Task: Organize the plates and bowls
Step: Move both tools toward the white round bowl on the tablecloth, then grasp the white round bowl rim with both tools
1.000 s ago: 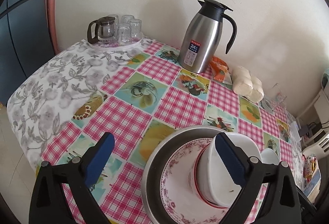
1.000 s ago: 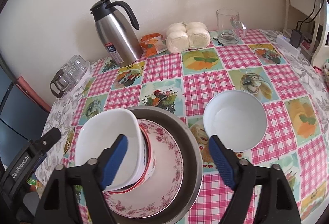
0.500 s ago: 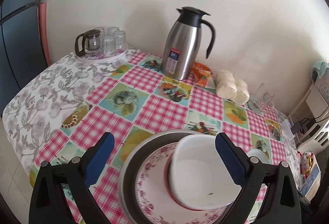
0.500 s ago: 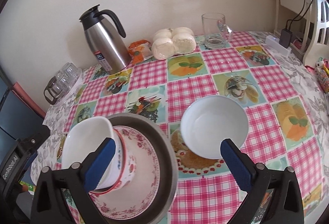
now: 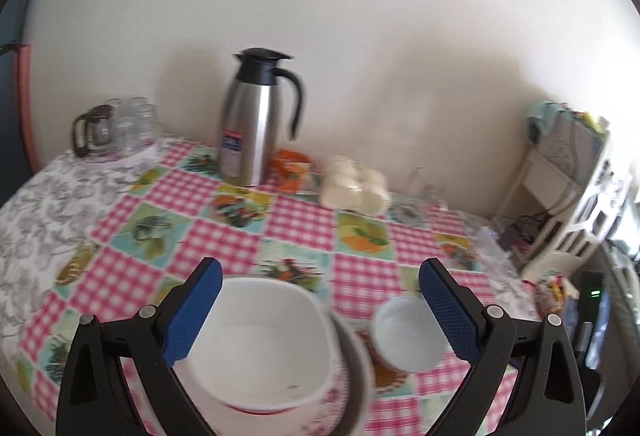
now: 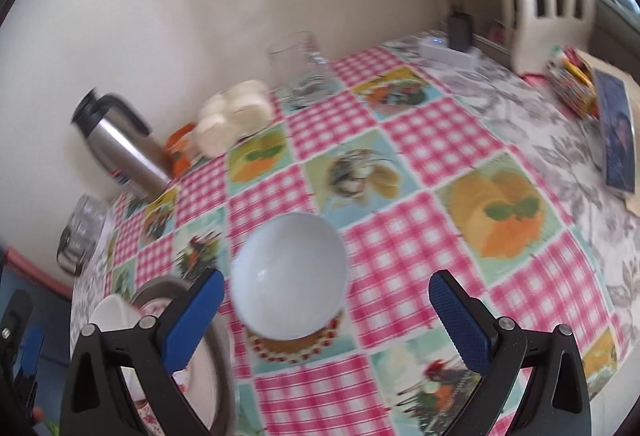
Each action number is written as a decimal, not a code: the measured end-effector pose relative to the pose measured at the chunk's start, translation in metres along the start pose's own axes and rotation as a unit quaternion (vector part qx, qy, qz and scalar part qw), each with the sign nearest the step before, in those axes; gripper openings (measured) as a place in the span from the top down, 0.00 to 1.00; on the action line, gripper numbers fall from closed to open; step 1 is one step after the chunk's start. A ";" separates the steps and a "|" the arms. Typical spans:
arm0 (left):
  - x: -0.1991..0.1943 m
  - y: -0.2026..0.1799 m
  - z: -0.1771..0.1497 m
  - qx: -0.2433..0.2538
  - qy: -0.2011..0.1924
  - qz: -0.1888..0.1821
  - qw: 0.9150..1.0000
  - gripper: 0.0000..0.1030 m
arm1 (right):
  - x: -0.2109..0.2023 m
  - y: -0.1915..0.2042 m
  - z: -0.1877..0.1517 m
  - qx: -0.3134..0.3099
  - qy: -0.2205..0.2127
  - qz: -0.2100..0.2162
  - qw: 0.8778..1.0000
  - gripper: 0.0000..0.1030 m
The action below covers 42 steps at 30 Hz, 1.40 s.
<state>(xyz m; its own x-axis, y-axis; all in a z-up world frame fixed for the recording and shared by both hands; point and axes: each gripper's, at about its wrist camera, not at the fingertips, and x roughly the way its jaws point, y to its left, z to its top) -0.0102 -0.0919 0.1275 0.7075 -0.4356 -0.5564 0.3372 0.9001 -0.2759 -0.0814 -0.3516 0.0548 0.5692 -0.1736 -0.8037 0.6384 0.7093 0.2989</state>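
You work at a table (image 5: pixel 304 224) against a cream wall (image 5: pixel 360 16), and it is covered with a pink checked cloth with fruit and bird pictures; at its left and right ends the cloth is grey and floral. A white shelf unit (image 5: pixel 580 204) stands at the right end.

At the wall you have one steel thermos jug (image 5: pixel 256 120), one glass teapot with some small glasses (image 5: pixel 116 128) whose number I cannot count, one orange packet (image 5: pixel 290 170), one pack of white buns (image 5: pixel 354 186) and one glass mug (image 6: pixel 302 74).

There are two white bowls. The squarish bowl (image 5: pixel 256 340) sits on one floral plate (image 5: pixel 332 404), which lies in one metal basin (image 5: pixel 360 368). The round bowl (image 6: pixel 290 280) stands alone on the cloth, just beside the basin.

Your left gripper (image 5: pixel 320 312) has its fingers wide apart, with nothing held. Your right gripper (image 6: pixel 324 320) has just been opening; its fingers stand wide apart above the round bowl and do not touch it.
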 end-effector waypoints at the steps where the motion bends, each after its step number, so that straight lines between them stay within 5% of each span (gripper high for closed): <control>1: 0.000 -0.005 -0.001 0.000 0.000 -0.016 1.000 0.04 | 0.000 -0.005 0.001 0.006 0.000 -0.001 1.000 0.00; 6: 0.009 -0.031 -0.005 0.013 0.019 -0.067 0.997 0.04 | 0.001 -0.025 0.005 0.030 0.001 -0.005 1.000 0.00; 15: 0.036 -0.065 -0.017 0.030 0.070 -0.105 0.992 0.04 | 0.005 -0.045 0.009 0.049 0.002 -0.014 0.999 0.00; 31: 0.088 -0.089 -0.035 0.052 0.129 -0.096 0.986 0.05 | 0.032 -0.058 0.006 0.061 0.036 -0.008 0.997 0.00; 42: 0.126 -0.077 -0.046 0.037 0.181 -0.082 0.979 0.28 | 0.054 -0.050 0.001 0.054 0.060 0.016 0.997 0.03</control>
<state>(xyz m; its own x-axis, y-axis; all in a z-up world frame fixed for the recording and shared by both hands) 0.0244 -0.2162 0.0423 0.3776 -0.5373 -0.7542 0.4815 0.8096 -0.3357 -0.0820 -0.3970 -0.0035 0.5285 -0.0646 -0.8465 0.6761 0.6350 0.3736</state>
